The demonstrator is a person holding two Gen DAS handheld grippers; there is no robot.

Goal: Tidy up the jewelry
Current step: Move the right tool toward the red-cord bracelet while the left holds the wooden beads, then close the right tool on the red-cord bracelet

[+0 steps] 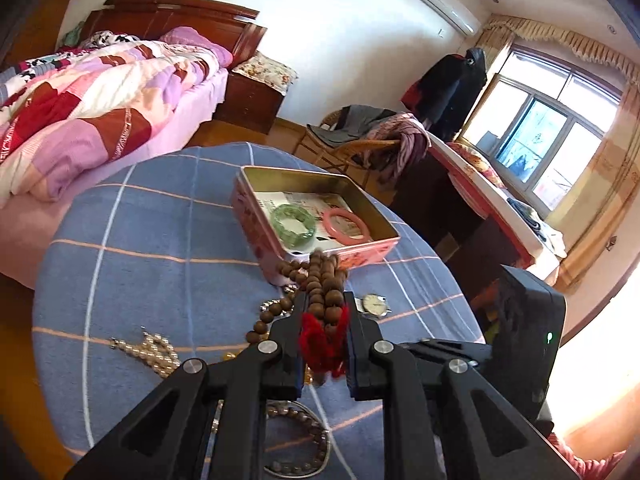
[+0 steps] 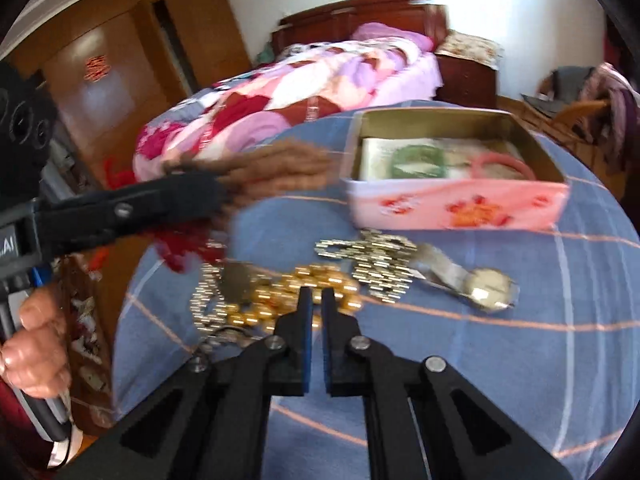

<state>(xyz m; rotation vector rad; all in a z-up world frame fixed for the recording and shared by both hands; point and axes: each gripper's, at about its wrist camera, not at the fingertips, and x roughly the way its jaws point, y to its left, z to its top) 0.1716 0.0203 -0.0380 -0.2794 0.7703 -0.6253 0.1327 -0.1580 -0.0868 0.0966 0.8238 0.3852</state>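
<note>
Beads of brown wood, strung as a long mala (image 1: 322, 280) with a red tassel (image 1: 322, 344), sit bunched between the fingers of the left claw (image 1: 325, 312), which is closed on them near the tassel end while loose loops spill to the left of the claw toward the table. From that claw the pink tin (image 1: 256, 204) lies straight ahead and just beyond the fingertips, its open top facing up, with a green bangle (image 1: 292, 222) and a pink bangle (image 1: 347, 226) already lying side by side inside. The tin's long axis runs roughly across the line of the claw, so the strand would have to clear the near wall before it can go in; that wall is the part most likely to snag a trailing loop. The left claw is plainly the nearer one to the tin. The right claw (image 2: 317, 300) hovers over a heap of gold beads (image 2: 280, 296) with its fingers drawn to a narrow gap and nothing visibly between them, though blur makes contact hard to judge. A silver chain (image 2: 372, 260) and a wristwatch (image 2: 490, 284) lie just to its right. Everything rests on a round table under a blue checked cloth (image 1: 152, 240). Behind it stands a bed (image 1: 92, 92) with a patchwork quilt, and a bright window (image 1: 548, 140) lights the room.
</note>
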